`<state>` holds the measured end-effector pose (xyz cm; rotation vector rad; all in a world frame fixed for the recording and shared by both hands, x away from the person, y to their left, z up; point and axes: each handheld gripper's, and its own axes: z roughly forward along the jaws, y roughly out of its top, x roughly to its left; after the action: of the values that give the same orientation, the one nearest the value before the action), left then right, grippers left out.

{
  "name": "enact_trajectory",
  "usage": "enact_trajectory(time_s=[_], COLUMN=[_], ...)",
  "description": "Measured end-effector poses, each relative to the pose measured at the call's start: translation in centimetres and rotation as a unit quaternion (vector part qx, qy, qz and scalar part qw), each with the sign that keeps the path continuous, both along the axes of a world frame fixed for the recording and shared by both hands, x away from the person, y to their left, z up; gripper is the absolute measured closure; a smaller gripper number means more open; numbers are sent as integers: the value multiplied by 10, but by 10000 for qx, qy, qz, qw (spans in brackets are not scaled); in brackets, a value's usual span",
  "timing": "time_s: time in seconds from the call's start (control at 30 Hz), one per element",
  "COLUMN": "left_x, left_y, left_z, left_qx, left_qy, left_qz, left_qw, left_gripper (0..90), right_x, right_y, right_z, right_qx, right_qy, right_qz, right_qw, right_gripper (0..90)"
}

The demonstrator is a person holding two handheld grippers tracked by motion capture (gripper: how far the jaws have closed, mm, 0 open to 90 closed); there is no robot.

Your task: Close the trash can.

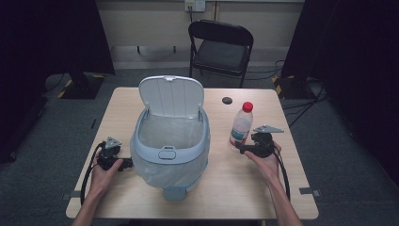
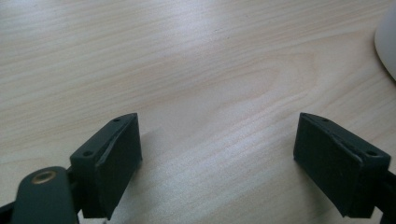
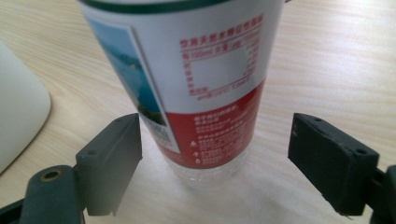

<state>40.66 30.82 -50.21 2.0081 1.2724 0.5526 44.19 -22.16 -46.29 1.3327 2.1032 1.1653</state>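
The bottle (image 1: 240, 126) stands upright on the tabletop (image 1: 221, 183), red cap up, just to the right of the bin (image 1: 170, 141), whose lid is tipped back and whose mouth is lined with a thin white bag. In the right gripper view we see the bottle (image 3: 196, 88) between the jaws of our right tool (image 3: 212, 161), low on its label, with a gap on either side: the jaws are spread wide and neither pad presses on it, so nothing is held yet.

We judge the main risk to be the closing itself. The bottle sits nearer the left pad (image 3: 119, 154) than the right one in that view, so if we close as we are, one pad will likely meet it first and push it sideways; it looks light and tall and could tip or skid toward the bin. A thin plastic wall may also buckle under a hard squeeze, and the glossy label could let it slip once lifted. A grip this low leaves most of the bottle above the pads, so it could swing over on the way up.

Our left tool (image 2: 217, 154) lies spread wide over bare tabletop beside the bin, gripping nothing. If the bin gets bumped, nothing steadies it.
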Motion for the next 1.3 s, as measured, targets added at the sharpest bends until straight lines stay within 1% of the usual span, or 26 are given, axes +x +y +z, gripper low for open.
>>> enact_trajectory(time_s=[0.07,0.17,0.23,0.3,0.37,0.4,0.67,0.7,0.87,1.0,1.17,1.3], left_x=[0,0,0,0,0,0,0,0,0,0,0,0], left_y=[0,0,0,0,0,0,0,0,0,0,0,0], left_z=[0,0,0,0,0,0,0,0,0,0,0,0], left_qx=[0,3,3,0,1,-1,1,1,2,1,1,1], left_qy=[-2,0,-1,-1,-1,-1,-2,-1,0,0,-2,0], left_qz=[0,-2,-2,-2,-2,-1,-1,-2,-4,-4,-5,-11], left_qw=[10000,10000,10000,10000,10000,10000,10000,10000,10000,10000,10000,10000], left_gripper=[145,145,145,145,145,145,145,145,145,145,145,145], right_x=[3,7,11,14,16,17,17,16,16,9,2,-7], right_y=[1,7,11,12,13,13,16,16,12,10,4,2], right_z=[0,3,3,2,1,2,0,1,2,4,12,19], right_qx=[40,72,64,25,56,38,-23,-10,140,261,503,596], right_qy=[25,-24,-102,-40,-89,-96,-182,-145,-96,-69,-10,4], right_qz=[19,78,93,85,79,104,83,85,66,89,89,119], right_qw=[10000,9999,9999,10000,9999,9999,9998,9999,9998,9996,9987,9981], right_gripper=[156,156,161,166,213,246,267,269,277,277,279,280])
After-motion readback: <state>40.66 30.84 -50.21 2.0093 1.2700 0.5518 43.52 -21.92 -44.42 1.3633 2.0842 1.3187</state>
